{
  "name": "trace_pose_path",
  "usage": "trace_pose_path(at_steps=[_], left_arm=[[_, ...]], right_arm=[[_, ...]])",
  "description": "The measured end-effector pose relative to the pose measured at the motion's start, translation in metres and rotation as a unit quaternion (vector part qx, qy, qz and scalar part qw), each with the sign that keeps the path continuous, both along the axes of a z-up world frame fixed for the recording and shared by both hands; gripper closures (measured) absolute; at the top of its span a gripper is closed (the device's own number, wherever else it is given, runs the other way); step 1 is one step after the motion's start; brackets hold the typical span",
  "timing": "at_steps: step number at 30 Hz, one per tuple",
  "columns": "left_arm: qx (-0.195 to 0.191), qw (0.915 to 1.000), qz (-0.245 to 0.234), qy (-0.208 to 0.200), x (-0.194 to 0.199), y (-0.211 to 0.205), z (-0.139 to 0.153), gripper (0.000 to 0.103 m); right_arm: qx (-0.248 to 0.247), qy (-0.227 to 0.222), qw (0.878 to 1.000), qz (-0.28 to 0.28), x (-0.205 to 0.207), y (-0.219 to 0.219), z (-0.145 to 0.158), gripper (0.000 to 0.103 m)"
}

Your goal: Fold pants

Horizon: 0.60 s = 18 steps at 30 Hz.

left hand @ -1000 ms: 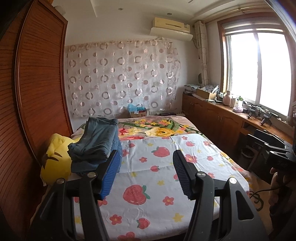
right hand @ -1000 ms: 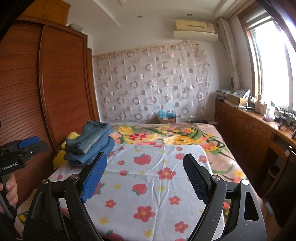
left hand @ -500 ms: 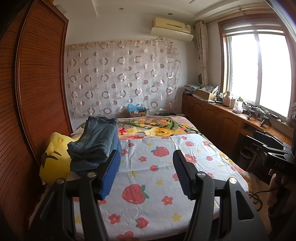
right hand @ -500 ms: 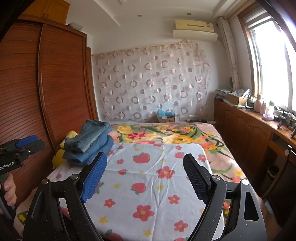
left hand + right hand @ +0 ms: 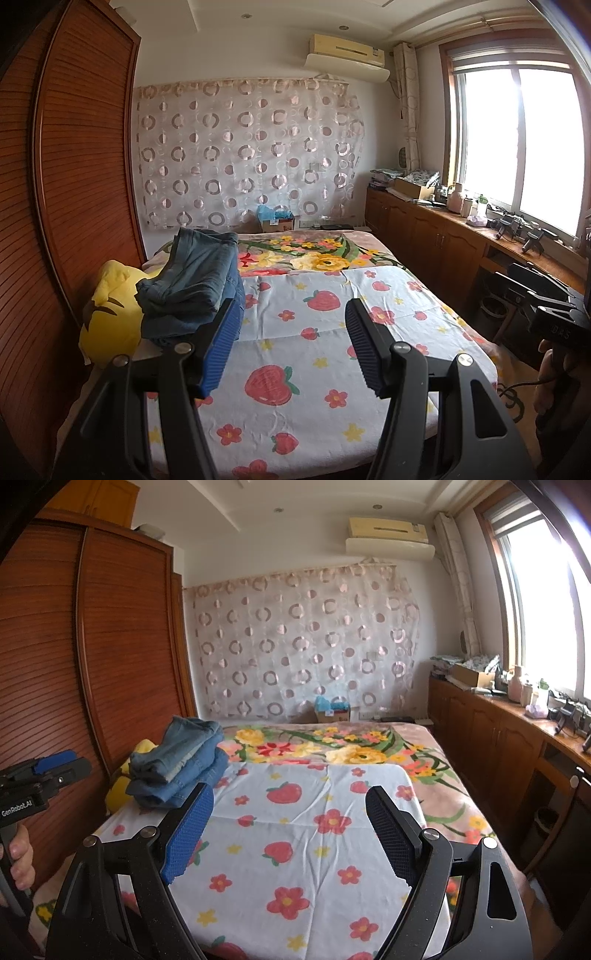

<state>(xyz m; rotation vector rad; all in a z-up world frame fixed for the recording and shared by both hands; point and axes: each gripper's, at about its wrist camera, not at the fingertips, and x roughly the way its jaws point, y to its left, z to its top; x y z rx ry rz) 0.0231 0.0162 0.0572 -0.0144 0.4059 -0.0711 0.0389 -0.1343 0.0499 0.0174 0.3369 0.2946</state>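
Over the strawberry-print sheet (image 5: pixel 332 369) by the wardrobe (image 5: pixel 122 646), both claws gape empty, folded jeans (image 5: pixel 181 760) aside.

The strawberry-print sheet (image 5: pixel 314 834) lies bare across the near and middle bed, open to a reach from the near edge. At far left, stacked folded jeans (image 5: pixel 181 760) and a yellow plush (image 5: pixel 107 314) crowd the wardrobe (image 5: pixel 74 184) side. On the right, a cluttered wooden counter (image 5: pixel 517 716) hems in the narrow aisle.

Yellow plush (image 5: pixel 110 317) beside wardrobe (image 5: pixel 74 184); strawberry sheet (image 5: pixel 314 350) covers bed.
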Motion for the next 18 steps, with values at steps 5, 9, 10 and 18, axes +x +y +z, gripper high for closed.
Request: trace_pose_path(at_steps=[5,9,10,18], left_arm=[[-0.002,1.0,0.002,0.004,0.0013,0.0029,-0.0038,0.044],[-0.003,1.0,0.004,0.005,0.0014,0.0045,-0.0061,0.044],[-0.003,1.0,0.004,0.005,0.0012,0.0042,-0.0063,0.044],[-0.003,1.0,0.004,0.005,0.0011,0.0041,-0.0067,0.044]], right_arm=[[0.001,0.001,1.0,0.0,0.0001,-0.0002,0.0001,0.017],[0.0,0.0,1.0,0.0,-0.0014,0.0006,0.0005,0.017],[0.0,0.001,1.0,0.0,0.0002,-0.0005,0.0006,0.017],[0.0,0.001,1.0,0.0,-0.0007,0.0005,0.001,0.017]])
